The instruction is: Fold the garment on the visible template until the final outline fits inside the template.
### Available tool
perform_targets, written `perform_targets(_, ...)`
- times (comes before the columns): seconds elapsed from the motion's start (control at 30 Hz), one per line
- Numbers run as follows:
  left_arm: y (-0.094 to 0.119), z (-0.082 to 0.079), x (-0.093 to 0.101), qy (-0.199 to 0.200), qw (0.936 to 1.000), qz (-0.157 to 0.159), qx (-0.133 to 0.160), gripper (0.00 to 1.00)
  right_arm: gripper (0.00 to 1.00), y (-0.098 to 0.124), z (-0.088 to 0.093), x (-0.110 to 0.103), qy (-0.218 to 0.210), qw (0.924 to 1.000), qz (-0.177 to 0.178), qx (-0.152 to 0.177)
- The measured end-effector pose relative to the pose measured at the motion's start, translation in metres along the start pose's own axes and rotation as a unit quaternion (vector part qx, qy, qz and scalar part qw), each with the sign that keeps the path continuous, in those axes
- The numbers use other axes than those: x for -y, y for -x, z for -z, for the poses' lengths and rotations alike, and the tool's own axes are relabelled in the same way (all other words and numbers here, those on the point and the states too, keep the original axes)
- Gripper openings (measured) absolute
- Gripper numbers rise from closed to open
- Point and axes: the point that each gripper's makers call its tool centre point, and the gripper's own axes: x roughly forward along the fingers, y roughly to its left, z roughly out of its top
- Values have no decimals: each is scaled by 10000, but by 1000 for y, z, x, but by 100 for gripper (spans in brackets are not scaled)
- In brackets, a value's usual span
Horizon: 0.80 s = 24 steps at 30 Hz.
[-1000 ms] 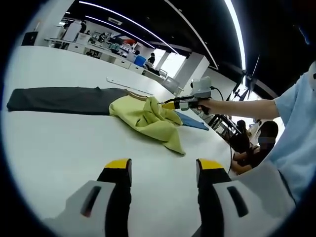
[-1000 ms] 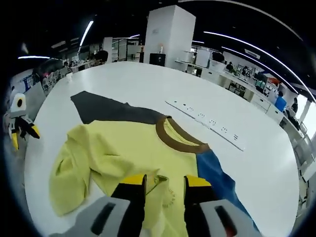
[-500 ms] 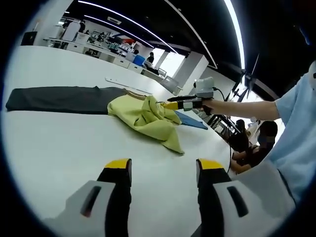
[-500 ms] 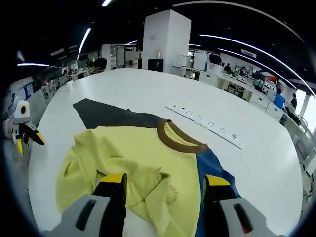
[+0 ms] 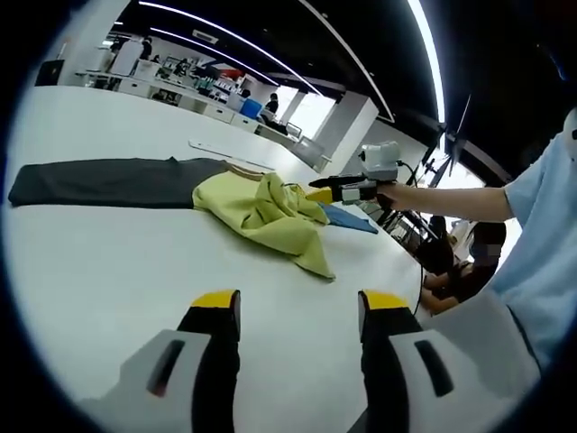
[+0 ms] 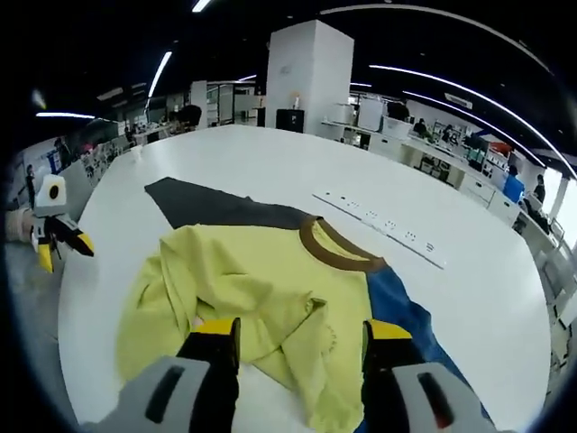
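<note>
A yellow garment (image 6: 261, 284) with a brown collar (image 6: 338, 254) lies crumpled on the white table (image 6: 270, 162). One edge is bunched up in loose folds. A dark grey flat sheet (image 6: 212, 207) reaches out from under its far side, and a blue flat piece (image 6: 401, 311) shows under its right side. My right gripper (image 6: 299, 329) hovers open just above the garment's near edge, holding nothing. My left gripper (image 5: 299, 302) is open over bare table, well short of the garment (image 5: 266, 216). It appears at the table edge (image 6: 59, 236) in the right gripper view.
A long white power strip (image 6: 379, 227) lies on the table beyond the garment. A person's hand and light blue sleeve (image 5: 541, 225) hold the right gripper (image 5: 317, 193) by the garment's right side. People sit past the table's edge (image 5: 473, 262). Desks fill the background.
My right gripper was shut on the yellow fabric; it has opened, let go and drawn back a little. The garment's lifted edge has dropped into folds. The left gripper holds still.
</note>
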Motion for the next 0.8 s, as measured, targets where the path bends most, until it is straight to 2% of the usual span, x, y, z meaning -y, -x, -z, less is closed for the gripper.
perform_targets(0.2, 0, 0, 1, -16, 10000, 10, -9, 49, 34, 7, 3, -22, -398, 9989, -234, 58)
perform_targets(0.27, 0, 0, 1, -21, 10000, 11, -16, 49, 34, 7, 6, -29, -392, 9988, -268, 64)
perform_targets(0.5, 1, -2, 1, -31, 10000, 2, 15, 49, 24, -4, 21, -34, -517, 9981, -305, -129)
perform_targets(0.6, 1, -2, 0, -31, 10000, -7, 13, 49, 23, -8, 24, -35, -992, 9945, -315, -146)
perform_targets(0.8, 0, -1, 0, -48, 10000, -15, -4, 49, 14, -16, 30, -27, -1570, 9872, -206, -177)
